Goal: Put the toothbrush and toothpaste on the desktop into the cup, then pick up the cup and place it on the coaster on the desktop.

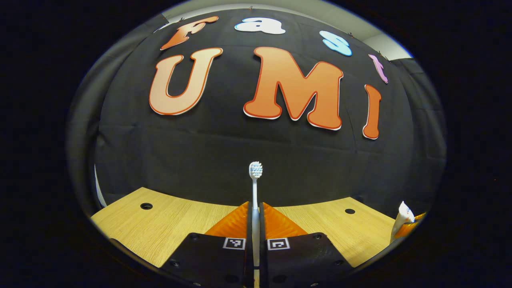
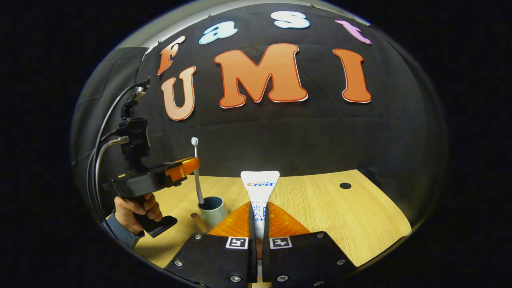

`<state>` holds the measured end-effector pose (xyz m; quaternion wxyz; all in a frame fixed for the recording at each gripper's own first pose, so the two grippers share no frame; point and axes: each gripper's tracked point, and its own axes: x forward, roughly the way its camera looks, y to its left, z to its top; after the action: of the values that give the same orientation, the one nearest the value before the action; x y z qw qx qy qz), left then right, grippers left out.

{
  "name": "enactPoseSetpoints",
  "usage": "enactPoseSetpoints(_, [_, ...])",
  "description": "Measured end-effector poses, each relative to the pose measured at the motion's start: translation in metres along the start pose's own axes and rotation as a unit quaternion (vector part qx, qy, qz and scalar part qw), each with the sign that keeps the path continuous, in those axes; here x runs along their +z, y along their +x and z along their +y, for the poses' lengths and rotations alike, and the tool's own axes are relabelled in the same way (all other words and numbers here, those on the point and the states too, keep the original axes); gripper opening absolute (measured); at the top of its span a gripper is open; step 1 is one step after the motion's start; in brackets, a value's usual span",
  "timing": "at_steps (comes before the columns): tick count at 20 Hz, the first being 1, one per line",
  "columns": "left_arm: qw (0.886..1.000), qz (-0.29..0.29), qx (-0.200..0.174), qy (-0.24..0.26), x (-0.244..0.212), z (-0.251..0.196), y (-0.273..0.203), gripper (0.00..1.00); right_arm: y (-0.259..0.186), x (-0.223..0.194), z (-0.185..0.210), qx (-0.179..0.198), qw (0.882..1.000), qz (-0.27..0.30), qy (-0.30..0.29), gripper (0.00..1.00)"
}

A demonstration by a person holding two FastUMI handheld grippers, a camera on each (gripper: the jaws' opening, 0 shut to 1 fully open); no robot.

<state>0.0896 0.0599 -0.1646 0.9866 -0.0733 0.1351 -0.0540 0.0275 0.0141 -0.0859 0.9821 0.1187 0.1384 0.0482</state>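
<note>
Both grippers hold their loads above a pale wooden desktop (image 2: 320,208) backed by black cloth. In the left gripper view, the left gripper (image 1: 256,224) has its orange fingers pressed together on the handle of a white toothbrush (image 1: 255,180), which stands upright with the bristled head at the top. In the right gripper view, the right gripper (image 2: 258,222) is clamped the same way on a white toothpaste tube (image 2: 260,186), whose flat crimped end points up and away.

The right gripper view also shows the left gripper off to the left, held by a person's hand (image 2: 138,206) with a blue sleeve. There the toothbrush's lower end reaches down into a pale blue-grey cup (image 2: 212,210) standing on the desktop. A small wooden piece (image 2: 199,221) lies just beside the cup; whether it is the coaster cannot be told.

The likely risks: letting the tall brush go could tip the light cup if the handle leans hard on the rim. The toothpaste tube, wide at its crimped end, could catch the rim or knock the brush on the way in, since the cup's opening looks narrow.
</note>
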Motion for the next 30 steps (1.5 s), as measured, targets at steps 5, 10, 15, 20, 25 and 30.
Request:
enactPoseSetpoints(5, [0.999,0.039,0.001,-0.009,-0.04,0.005,0.018,0.05,0.01,-0.009,0.004,0.003,1.0,0.008,-0.005,0.05])
enactPoseSetpoints(10, [0.996,0.084,-0.003,-0.012,-0.076,0.005,0.028,0.05,0.025,-0.018,0.009,0.003,1.0,0.02,-0.007,0.05])
enactPoseSetpoints(15, [0.993,0.12,-0.011,-0.009,-0.103,0.003,0.029,0.06,0.034,-0.023,0.014,0.004,1.0,0.022,-0.002,0.05])
enactPoseSetpoints(20, [0.991,0.123,-0.038,0.026,-0.101,0.001,0.02,0.09,0.043,-0.018,0.011,0.0,1.0,0.01,-0.002,0.05])
enactPoseSetpoints(25, [0.989,0.128,-0.059,0.034,-0.102,0.004,-0.009,0.29,0.049,-0.008,0.021,0.012,1.0,0.0,0.009,0.05])
enactPoseSetpoints(30, [0.992,0.105,-0.05,0.055,-0.083,0.022,-0.033,0.86,0.061,0.011,0.036,0.024,1.0,-0.01,-0.006,0.05])
